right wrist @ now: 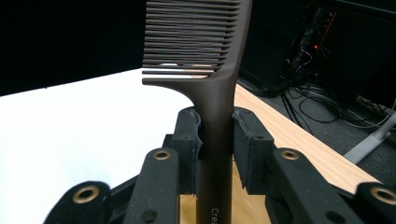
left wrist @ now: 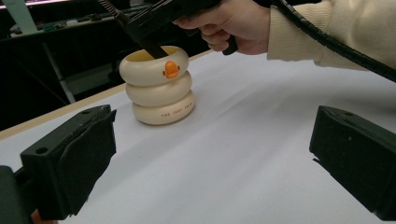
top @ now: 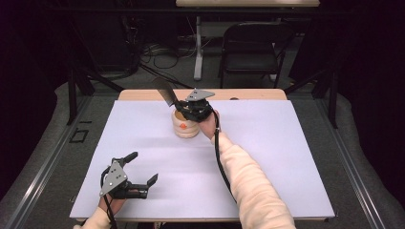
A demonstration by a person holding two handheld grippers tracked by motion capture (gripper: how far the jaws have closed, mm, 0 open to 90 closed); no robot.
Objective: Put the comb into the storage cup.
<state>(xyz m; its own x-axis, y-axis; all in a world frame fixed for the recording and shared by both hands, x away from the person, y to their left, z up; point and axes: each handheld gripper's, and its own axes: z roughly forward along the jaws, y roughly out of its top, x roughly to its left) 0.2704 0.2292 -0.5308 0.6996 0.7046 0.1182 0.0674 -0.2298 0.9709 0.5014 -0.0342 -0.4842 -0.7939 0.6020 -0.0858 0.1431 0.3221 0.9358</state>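
Observation:
A dark brown comb stands with its handle between the pads of my right gripper, which is shut on it. In the high view the comb sticks up and to the left from the right gripper, right over a cream holder shaped like stacked rings with an orange duck bill. The left gripper view shows the comb's handle reaching down into the holder. My left gripper rests open near the front left of the table, its jaws wide apart and nothing between them.
A white sheet covers the wooden table. Behind the table stand a black folding chair and a desk leg with cables on the floor. Dark metal frame rails run along both sides.

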